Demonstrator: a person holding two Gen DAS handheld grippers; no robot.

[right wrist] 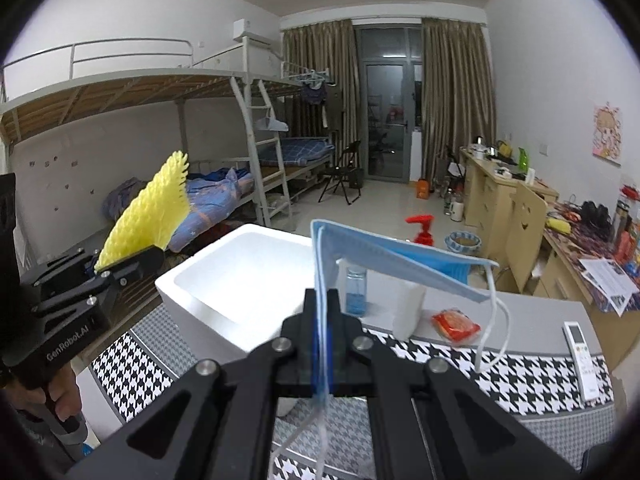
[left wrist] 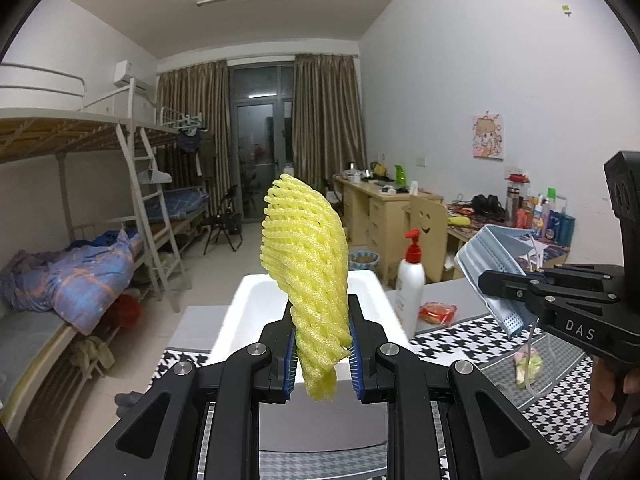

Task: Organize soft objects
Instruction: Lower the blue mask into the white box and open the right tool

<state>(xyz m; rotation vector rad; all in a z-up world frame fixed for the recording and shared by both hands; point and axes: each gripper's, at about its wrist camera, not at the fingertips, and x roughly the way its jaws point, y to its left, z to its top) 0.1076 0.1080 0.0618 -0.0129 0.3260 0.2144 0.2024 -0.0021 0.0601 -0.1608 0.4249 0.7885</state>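
My left gripper (left wrist: 322,344) is shut on a yellow foam fruit net (left wrist: 306,264) that stands upright between its blue pads, above the near end of a white foam box (left wrist: 374,292). From the right wrist view the same net (right wrist: 150,216) sticks up from that gripper (right wrist: 132,258) at the left. My right gripper (right wrist: 322,320) is shut on a blue surgical mask (right wrist: 384,258), whose white ear loops dangle. The left wrist view shows that mask (left wrist: 494,264) pinched at the right by the right gripper (left wrist: 486,278). The white foam box (right wrist: 192,276) lies ahead, open-topped.
A houndstooth cloth (right wrist: 532,376) covers the table. On it stand a white pump bottle (left wrist: 410,286), a blue-liquid bottle (right wrist: 356,290), a red snack packet (right wrist: 456,324) and a remote (right wrist: 582,350). Bunk beds (left wrist: 100,256) stand left; desks (right wrist: 500,196) line the right wall.
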